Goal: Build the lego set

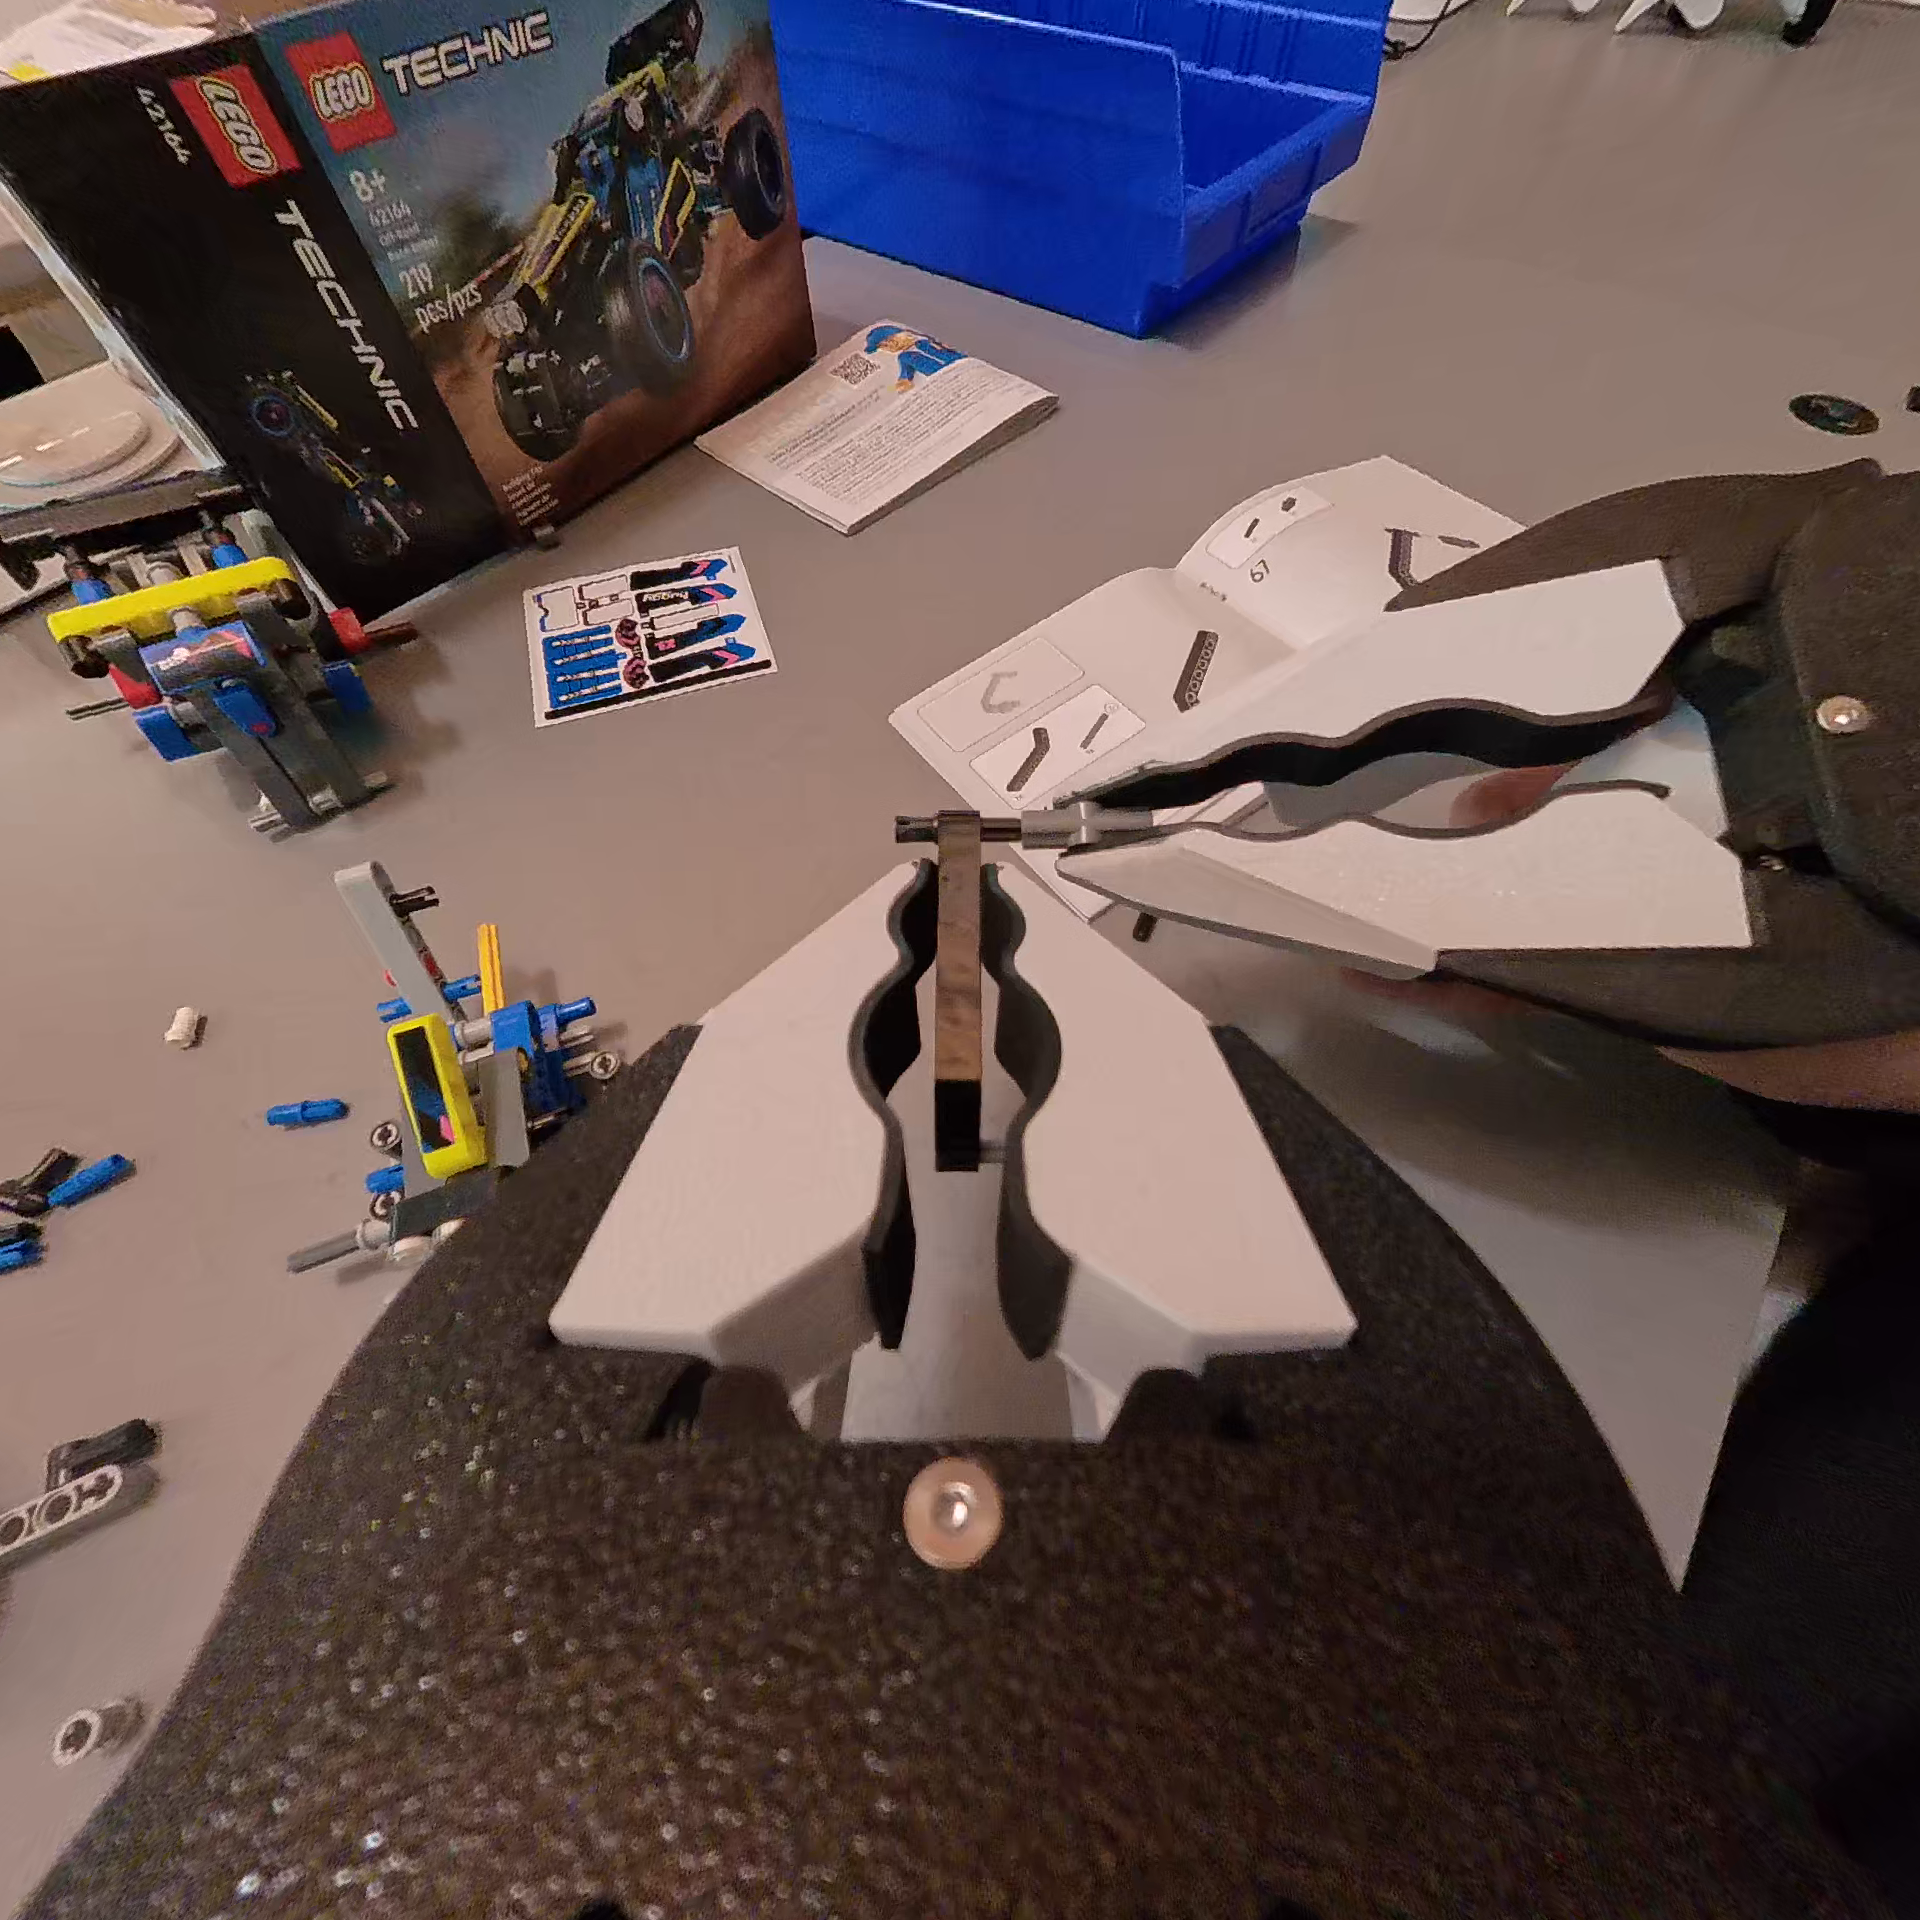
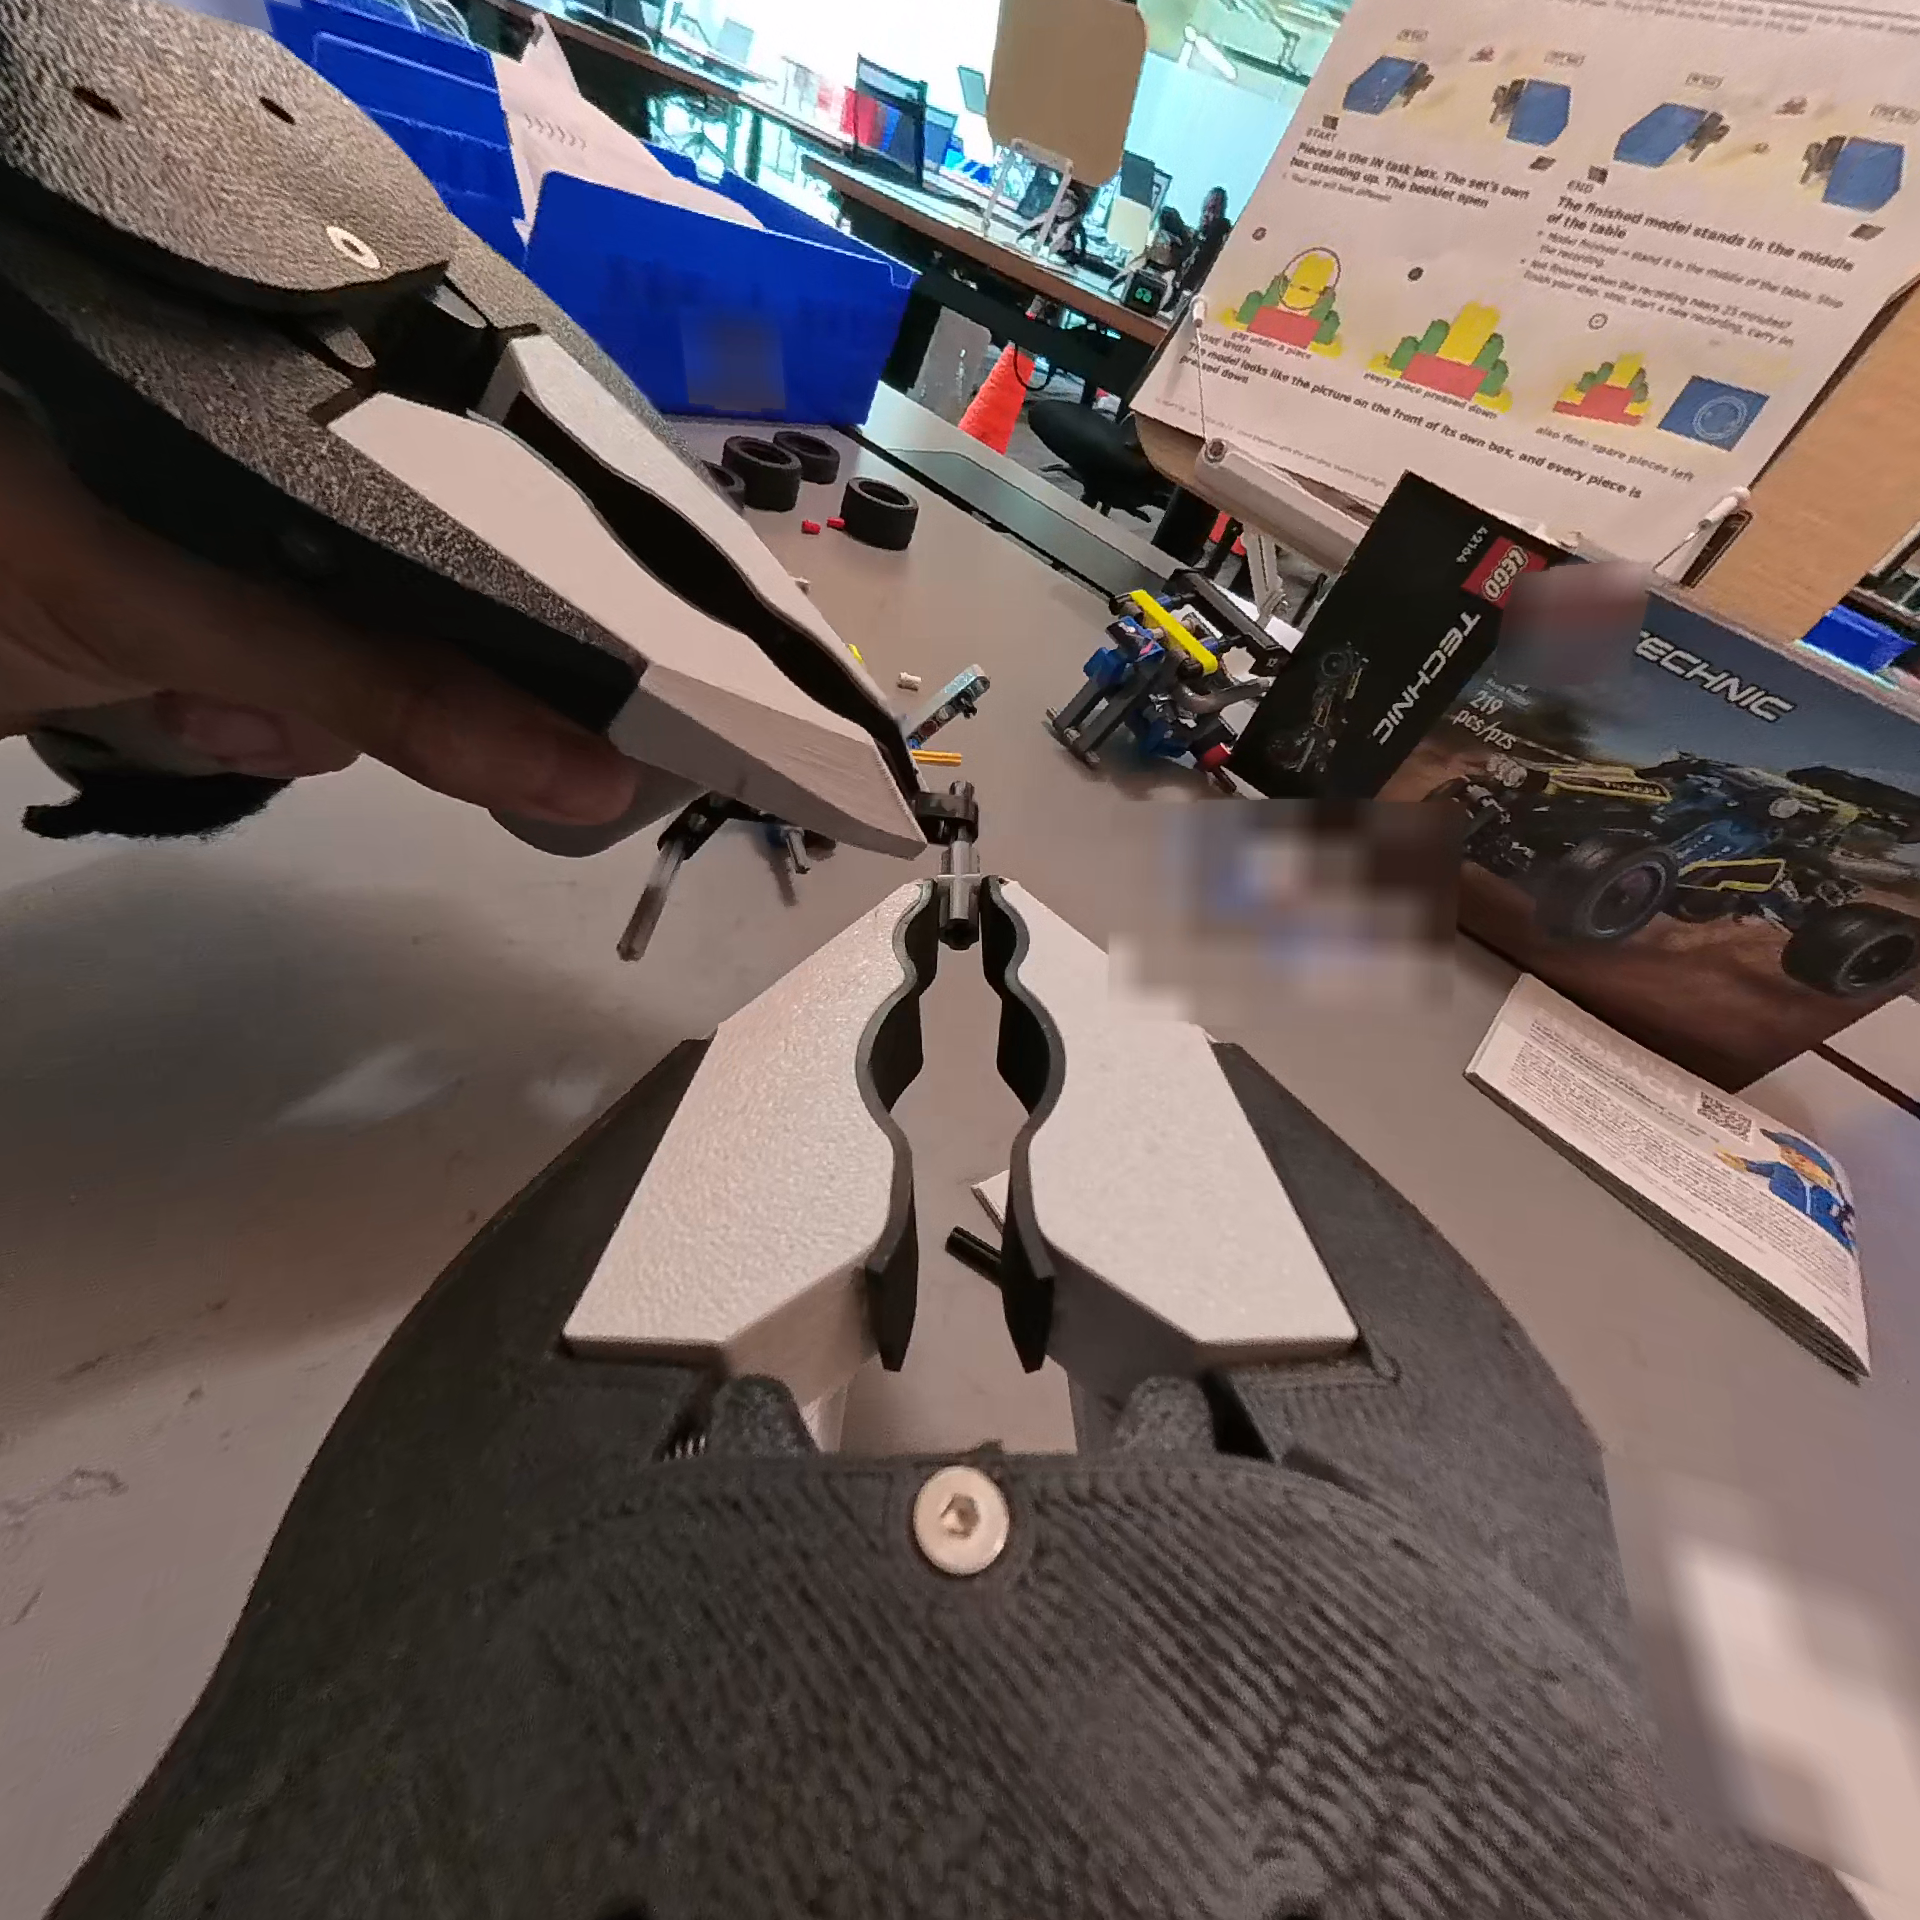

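Above the grey table (image 1: pixel 1455 260), I have both grippers meeting tip to tip. My left gripper (image 1: pixel 958 883) is nearly closed, its pads pressed on a dark flat beam (image 1: pixel 958 997) held on edge, far end poking past the fingertips. My right gripper (image 2: pixel 961 896) is likewise almost closed, pinching a small light-grey connector (image 2: pixel 961 888) whose black pin (image 1: pixel 920 828) already passes through the beam's end hole. To do this well, I judge I should keep the pin square to the beam's face, push straight along its axis and let the left hold firm against the thrust; any twist risks the connector slipping from the tips. Nearby lie an open instruction booklet (image 1: pixel 1039 717), a sticker sheet (image 1: pixel 649 634), the set's box (image 1: pixel 416 260), a blue bin (image 1: pixel 1039 156) and a part-built chassis (image 1: pixel 208 665).
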`<action>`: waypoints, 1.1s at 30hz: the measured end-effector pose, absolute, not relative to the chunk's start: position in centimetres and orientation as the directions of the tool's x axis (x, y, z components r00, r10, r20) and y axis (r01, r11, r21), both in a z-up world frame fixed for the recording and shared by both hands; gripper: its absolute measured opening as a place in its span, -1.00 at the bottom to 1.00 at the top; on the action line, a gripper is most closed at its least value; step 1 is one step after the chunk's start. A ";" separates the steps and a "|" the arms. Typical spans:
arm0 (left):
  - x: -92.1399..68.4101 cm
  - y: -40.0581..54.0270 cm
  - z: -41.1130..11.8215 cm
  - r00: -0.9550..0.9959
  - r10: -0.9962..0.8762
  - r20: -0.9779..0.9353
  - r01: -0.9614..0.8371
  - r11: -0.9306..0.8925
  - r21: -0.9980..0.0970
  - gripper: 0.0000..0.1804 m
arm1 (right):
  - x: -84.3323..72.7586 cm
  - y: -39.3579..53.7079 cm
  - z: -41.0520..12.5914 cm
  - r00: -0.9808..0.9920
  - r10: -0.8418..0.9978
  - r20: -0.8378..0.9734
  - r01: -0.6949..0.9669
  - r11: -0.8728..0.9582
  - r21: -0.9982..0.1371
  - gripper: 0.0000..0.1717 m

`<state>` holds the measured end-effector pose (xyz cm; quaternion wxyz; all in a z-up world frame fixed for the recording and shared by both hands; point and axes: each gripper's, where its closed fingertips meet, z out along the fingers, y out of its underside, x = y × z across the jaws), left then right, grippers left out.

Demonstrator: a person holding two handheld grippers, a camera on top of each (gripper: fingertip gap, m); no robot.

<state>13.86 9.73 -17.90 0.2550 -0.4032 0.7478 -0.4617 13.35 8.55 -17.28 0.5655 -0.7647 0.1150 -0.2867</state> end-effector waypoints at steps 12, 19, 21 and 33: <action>14.0 9.4 -17.4 -0.565 -0.802 -0.194 -0.233 0.380 -0.895 -0.95 | 13.7 8.3 -17.3 0.815 -0.515 0.266 0.108 -0.316 -0.942 -0.94; 14.0 9.3 -17.7 -0.578 -0.742 -0.340 -0.141 0.501 -0.854 -0.94 | 13.7 8.3 -17.8 0.826 -0.508 0.243 0.070 -0.336 -0.939 -0.94; 14.0 9.2 -17.6 -0.579 -0.735 -0.353 -0.121 0.505 -0.855 -0.94 | 13.8 8.3 -17.7 0.829 -0.508 0.233 0.064 -0.328 -0.942 -0.95; 12.1 9.7 -18.5 -0.741 -0.584 -0.332 -0.065 0.554 -0.830 -0.94 | 10.4 8.1 -18.1 0.969 -0.131 0.211 0.164 -0.298 -0.940 -0.32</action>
